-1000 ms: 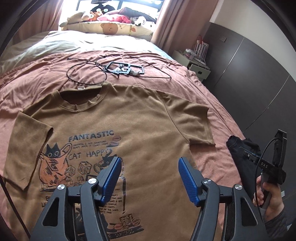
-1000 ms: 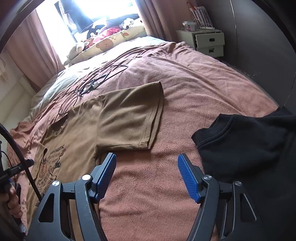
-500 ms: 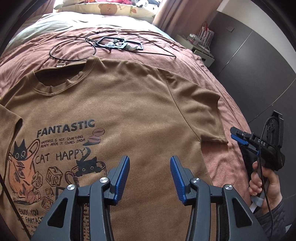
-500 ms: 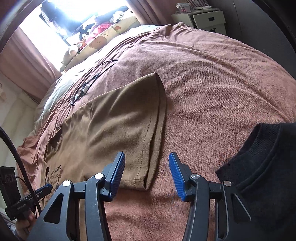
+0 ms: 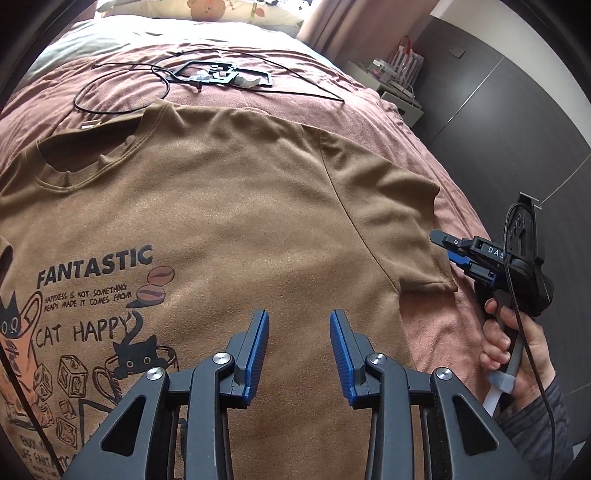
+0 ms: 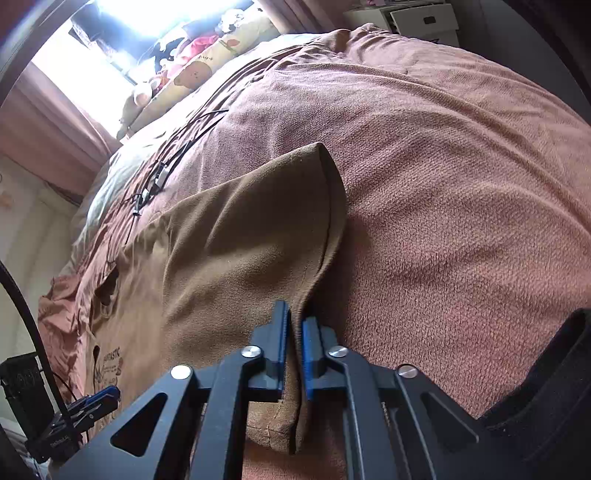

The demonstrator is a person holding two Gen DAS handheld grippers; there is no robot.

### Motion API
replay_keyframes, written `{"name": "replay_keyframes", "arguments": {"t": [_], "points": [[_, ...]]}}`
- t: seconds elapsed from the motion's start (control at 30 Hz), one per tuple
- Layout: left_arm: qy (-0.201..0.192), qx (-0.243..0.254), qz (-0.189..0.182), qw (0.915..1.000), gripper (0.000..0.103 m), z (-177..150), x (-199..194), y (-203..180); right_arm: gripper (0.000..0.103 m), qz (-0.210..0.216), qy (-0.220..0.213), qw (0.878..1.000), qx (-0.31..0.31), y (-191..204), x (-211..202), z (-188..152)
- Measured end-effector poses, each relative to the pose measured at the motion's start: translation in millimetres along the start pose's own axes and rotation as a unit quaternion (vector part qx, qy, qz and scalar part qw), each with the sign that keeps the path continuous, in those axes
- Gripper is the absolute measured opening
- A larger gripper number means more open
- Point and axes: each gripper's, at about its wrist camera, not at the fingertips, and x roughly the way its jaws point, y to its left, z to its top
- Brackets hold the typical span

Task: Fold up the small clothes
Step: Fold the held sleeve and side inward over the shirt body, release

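T-shirt: your brown T-shirt [image 5: 236, 206] lies spread flat, print side up, on the rust-pink bedspread [image 5: 332, 96], with its collar toward the pillows.
Left gripper: your left gripper [image 5: 299, 343] hovers above the shirt's chest, its blue pads parted with bare cloth showing between them; it holds nothing.
Right gripper: your right gripper [image 6: 294, 332] is clamped onto the hem of the shirt's sleeve [image 6: 258, 229], and the cloth rises in a pinched ridge between the pads.
Only the left view shows: the "FANTASTIC / CAT HAPPY" print [image 5: 92, 295], the black cables [image 5: 122, 88] beyond the collar, and your right hand [image 5: 517, 343] on the handle beside the sleeve.
Only the right view shows: the pinch itself, a black garment [image 6: 546, 387] at the lower right edge, and the bright window [image 6: 122, 33] behind the pillows.
Cannot tell: from the left view, whether the right pads are touching cloth.
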Motion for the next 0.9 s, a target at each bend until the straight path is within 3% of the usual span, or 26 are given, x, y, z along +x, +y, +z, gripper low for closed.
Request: {"name": "replay_keyframes", "arguments": {"t": [0.23, 0.43, 0.9], "points": [[0.006, -0.024, -0.024, 0.9994, 0.02, 6, 19, -3, 0.0, 0.011, -0.03, 0.998, -0.061, 42, -41, 11], [0.007, -0.035, -0.044, 0.9984, 0.019, 13, 33, -14, 0.0, 0.007, -0.03, 0.995, -0.092, 77, -58, 14], [0.03, -0.057, -0.09, 0.9939, 0.012, 18, 68, -38, 0.0, 0.056, -0.026, 0.992, -0.107, 132, -64, 21]]}}
